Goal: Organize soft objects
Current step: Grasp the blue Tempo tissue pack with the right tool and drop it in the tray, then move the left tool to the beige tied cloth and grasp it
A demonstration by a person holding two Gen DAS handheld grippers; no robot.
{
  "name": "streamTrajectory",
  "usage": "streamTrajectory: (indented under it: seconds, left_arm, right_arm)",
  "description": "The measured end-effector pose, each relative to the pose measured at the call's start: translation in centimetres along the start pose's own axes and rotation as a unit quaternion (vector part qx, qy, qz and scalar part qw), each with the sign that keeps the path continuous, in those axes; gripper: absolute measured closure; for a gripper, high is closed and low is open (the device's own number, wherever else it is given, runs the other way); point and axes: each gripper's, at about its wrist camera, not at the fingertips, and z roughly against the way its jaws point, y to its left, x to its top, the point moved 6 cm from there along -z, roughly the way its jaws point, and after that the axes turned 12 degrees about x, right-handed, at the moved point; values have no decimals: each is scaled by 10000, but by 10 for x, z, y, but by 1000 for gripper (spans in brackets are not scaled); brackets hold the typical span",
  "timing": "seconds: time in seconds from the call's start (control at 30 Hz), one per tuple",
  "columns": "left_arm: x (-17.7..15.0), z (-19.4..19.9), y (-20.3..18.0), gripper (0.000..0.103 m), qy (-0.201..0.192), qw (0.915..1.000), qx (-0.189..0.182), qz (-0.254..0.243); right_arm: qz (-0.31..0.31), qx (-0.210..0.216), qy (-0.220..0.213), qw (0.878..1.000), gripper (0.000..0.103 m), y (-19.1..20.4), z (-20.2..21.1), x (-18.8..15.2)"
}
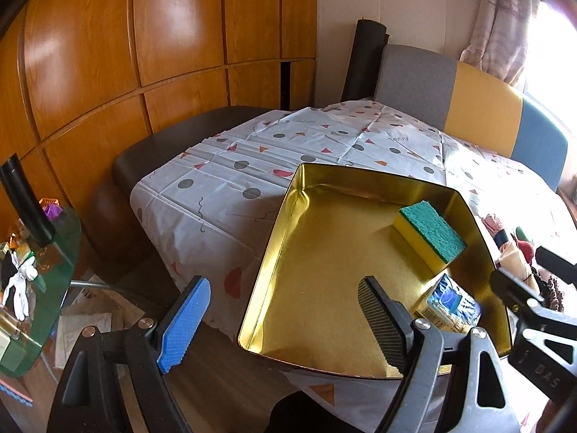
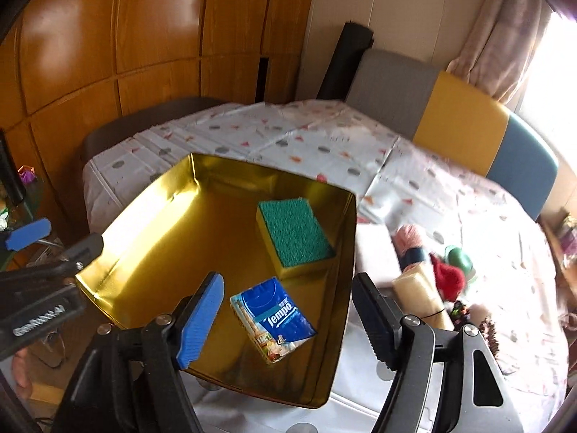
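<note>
Wood panelling backs a counter [image 2: 324, 137] under a spotted cloth. At left the left gripper [image 1: 285, 319] hangs released and empty over the near edge of the gold tin [image 2: 126, 223]. In the tin lie a sponge [image 2: 294, 232] toward the far right corner and a tissue pack [image 2: 272, 319] nearer, flat and apart. The right gripper [image 2: 285, 319] hovers spread just above the pack, holding nothing. Right of the tin, on the cloth, sits a loose pile: white pad [image 2: 375, 249], yarn balls [image 2: 449, 274], a cream roll [image 2: 420, 294]. These look light and squashy; I would pinch each across its middle, gently, since yarn may unravel or snag.
</note>
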Motion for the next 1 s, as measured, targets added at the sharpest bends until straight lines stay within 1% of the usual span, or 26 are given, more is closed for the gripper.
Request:
streamTrajectory:
  seconds: [0.33,1.0]
  left_arm:
    - [0,5,-7,17,-25,9999,-9,-112]
    - [0,20,-28,17,-102,9992,-82,-381]
  right_arm:
    - [19,12,-312,9995,27,4,25,7]
    - [-208,-17,-469,9987,25,-15,39,1]
